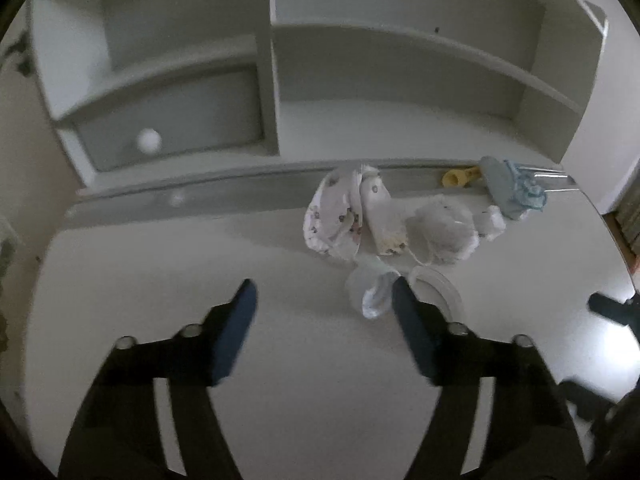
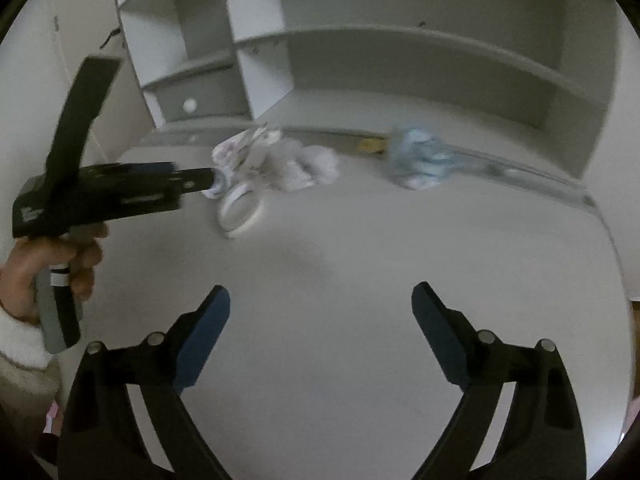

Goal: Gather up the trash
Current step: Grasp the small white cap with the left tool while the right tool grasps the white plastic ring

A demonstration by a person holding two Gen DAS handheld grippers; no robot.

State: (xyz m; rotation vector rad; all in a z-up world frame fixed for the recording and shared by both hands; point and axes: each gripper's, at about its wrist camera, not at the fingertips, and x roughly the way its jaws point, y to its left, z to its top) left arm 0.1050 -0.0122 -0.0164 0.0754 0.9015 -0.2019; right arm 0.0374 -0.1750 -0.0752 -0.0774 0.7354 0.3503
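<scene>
Crumpled white printed wrappers and tissues (image 1: 348,216) piled mid-desk on the white desk (image 1: 200,264), near its back rail; a clear plastic lid ring (image 1: 438,284) and a small clear cup (image 1: 366,288) lie just in front, a blue-white crumpled bag (image 1: 516,188) off to the right. Left claw (image 1: 324,300) tilted down, fingers apart, nothing between them; right fingertip just beside the cup, contact unclear. Right claw (image 2: 320,300) wide apart over bare desk, well short of the pile. Person's hand (image 2: 48,268) grips the left handle.
</scene>
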